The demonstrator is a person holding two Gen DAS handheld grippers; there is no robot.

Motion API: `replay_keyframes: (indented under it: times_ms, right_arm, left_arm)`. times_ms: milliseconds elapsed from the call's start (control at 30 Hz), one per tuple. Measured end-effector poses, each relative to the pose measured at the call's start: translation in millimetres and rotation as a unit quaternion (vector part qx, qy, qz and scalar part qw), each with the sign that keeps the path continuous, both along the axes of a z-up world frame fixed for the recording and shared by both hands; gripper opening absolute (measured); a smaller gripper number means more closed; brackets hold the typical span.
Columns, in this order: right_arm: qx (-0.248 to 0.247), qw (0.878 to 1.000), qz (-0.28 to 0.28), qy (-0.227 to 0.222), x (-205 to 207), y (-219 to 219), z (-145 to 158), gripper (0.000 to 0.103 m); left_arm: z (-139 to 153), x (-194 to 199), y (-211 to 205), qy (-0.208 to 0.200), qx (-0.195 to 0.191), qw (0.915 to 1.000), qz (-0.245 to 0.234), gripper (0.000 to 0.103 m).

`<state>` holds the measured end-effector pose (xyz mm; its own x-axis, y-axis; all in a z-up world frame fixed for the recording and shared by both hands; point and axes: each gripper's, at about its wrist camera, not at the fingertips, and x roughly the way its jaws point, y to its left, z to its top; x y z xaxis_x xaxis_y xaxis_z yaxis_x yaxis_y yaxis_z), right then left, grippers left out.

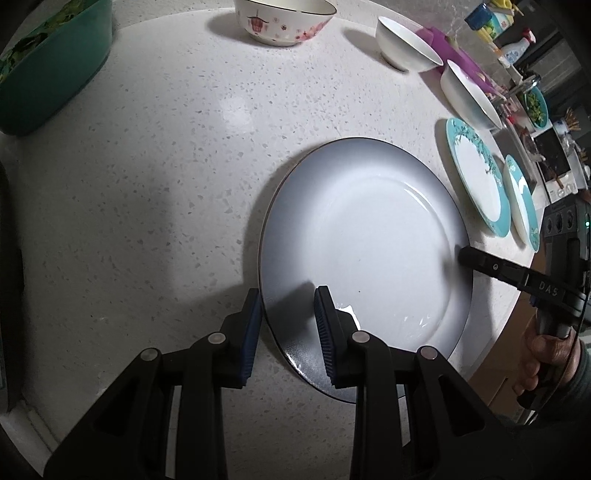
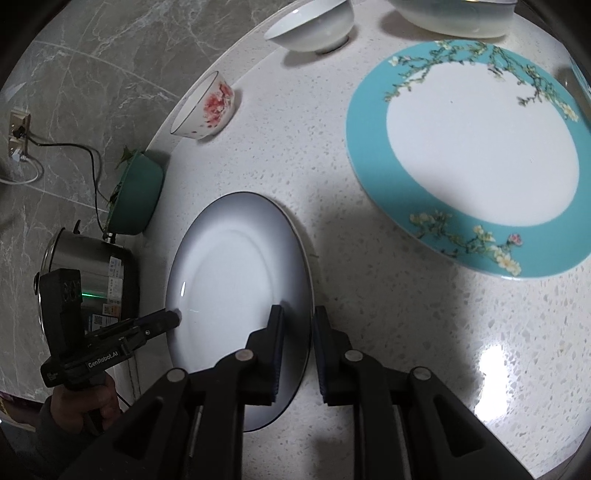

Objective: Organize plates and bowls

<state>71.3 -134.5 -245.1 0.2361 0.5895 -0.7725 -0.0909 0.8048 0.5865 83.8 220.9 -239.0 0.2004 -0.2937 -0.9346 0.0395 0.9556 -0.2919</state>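
Observation:
A large grey-white plate [image 1: 365, 236] with a dark rim lies on the white speckled counter [image 1: 147, 166]; it also shows in the right wrist view [image 2: 236, 273]. My left gripper [image 1: 288, 325] straddles its left rim with a gap between the blue pads. My right gripper [image 2: 297, 354] straddles the opposite rim, one finger over the plate, one outside. Each gripper shows in the other's view: the right one [image 1: 461, 254] and the left one [image 2: 175, 317] both touch the rim. Two teal floral plates [image 1: 476, 181] [image 1: 521, 201] lie to the right; the larger shows big [image 2: 476, 155].
A flowered bowl [image 1: 284, 18] and two white bowls [image 1: 406, 44] [image 1: 469, 92] stand at the back. A green tub [image 1: 48, 66] sits at the left. A steel cooker [image 2: 88, 266] stands beyond the counter edge. Bottles and clutter lie far right.

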Motion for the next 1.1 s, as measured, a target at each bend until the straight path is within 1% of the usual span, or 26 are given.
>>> replay_keyframes:
  times_ms: [67,100,133,167,200,233,267,300,333,367,433,533,567,600,667,700,767,800,900,967,1000,1100]
  right_arm:
    - [-0.004,1.000,0.004,-0.003,-2,1,1,0.021]
    - [-0.009,1.000,0.003,-0.006,-4,1,2,0.024]
    - [-0.012,1.000,0.000,-0.014,-7,-1,7,0.042]
    - [-0.011,1.000,-0.003,-0.021,-11,-4,10,0.069]
    - [-0.008,0.999,-0.009,-0.031,-14,-9,15,0.079]
    - [-0.004,0.999,-0.016,-0.052,-21,-16,25,0.089]
    - [0.000,0.998,-0.018,-0.064,-25,-21,30,0.090]
    - [0.003,0.997,-0.019,-0.075,-31,-27,36,0.091]
    - [0.006,0.996,-0.023,-0.082,-38,-34,41,0.094]
    - [0.011,0.996,-0.029,-0.088,-44,-39,44,0.097]
    - [0.038,0.993,-0.054,-0.094,-57,-58,48,0.103]
    - [0.061,0.990,-0.094,-0.087,-70,-81,50,0.103]
    - [0.074,0.986,-0.120,-0.087,-76,-94,52,0.103]
    - [0.079,0.984,-0.135,-0.087,-77,-101,55,0.103]
    - [0.085,0.975,-0.183,-0.095,-80,-123,61,0.103]
    - [0.083,0.969,-0.208,-0.100,-81,-135,64,0.103]
    - [0.077,0.962,-0.239,-0.108,-78,-149,66,0.103]
    - [0.078,0.959,-0.249,-0.111,-75,-156,66,0.103]
    - [0.080,0.954,-0.266,-0.118,-65,-165,62,0.103]
    - [0.091,0.951,-0.271,-0.114,-55,-172,54,0.101]
    - [0.096,0.952,-0.270,-0.112,-51,-175,51,0.101]
    - [0.105,0.955,-0.260,-0.098,-34,-181,36,0.100]
  left_arm:
    - [1,-1,3,-0.004,-0.004,1.0000,0.006,0.027]
    - [4,-4,3,-0.012,-0.004,0.9998,0.012,0.027]
    - [8,-6,3,-0.021,-0.006,0.9996,0.019,0.030]
    - [13,-10,4,-0.033,-0.013,0.9990,0.026,0.045]
    - [18,-13,5,-0.046,-0.021,0.9981,0.034,0.058]
    - [26,-17,5,-0.064,-0.032,0.9966,0.042,0.080]
    - [34,-20,5,-0.083,-0.043,0.9945,0.046,0.085]
    - [42,-21,3,-0.098,-0.052,0.9928,0.045,0.085]
    - [50,-21,-1,-0.108,-0.057,0.9918,0.039,0.086]
    - [57,-19,-6,-0.115,-0.060,0.9911,0.029,0.092]
    - [67,-13,-19,-0.121,-0.077,0.9896,0.000,0.103]
    - [75,-1,-43,-0.099,-0.114,0.9879,-0.036,0.103]
    - [78,2,-52,-0.096,-0.125,0.9866,-0.043,0.103]
    - [82,5,-58,-0.099,-0.133,0.9849,-0.050,0.103]
    - [90,15,-76,-0.102,-0.144,0.9815,-0.073,0.103]
    - [94,20,-85,-0.098,-0.140,0.9817,-0.084,0.103]
    - [96,39,-103,-0.078,-0.138,0.9814,-0.108,0.103]
    - [99,50,-111,-0.081,-0.134,0.9800,-0.123,0.103]
    - [107,79,-133,-0.099,-0.081,0.9779,-0.165,0.103]
    - [105,104,-149,-0.099,-0.060,0.9750,-0.190,0.103]
    - [102,117,-157,-0.092,-0.053,0.9743,-0.199,0.103]
    - [87,152,-179,-0.071,-0.029,0.9748,-0.209,0.103]
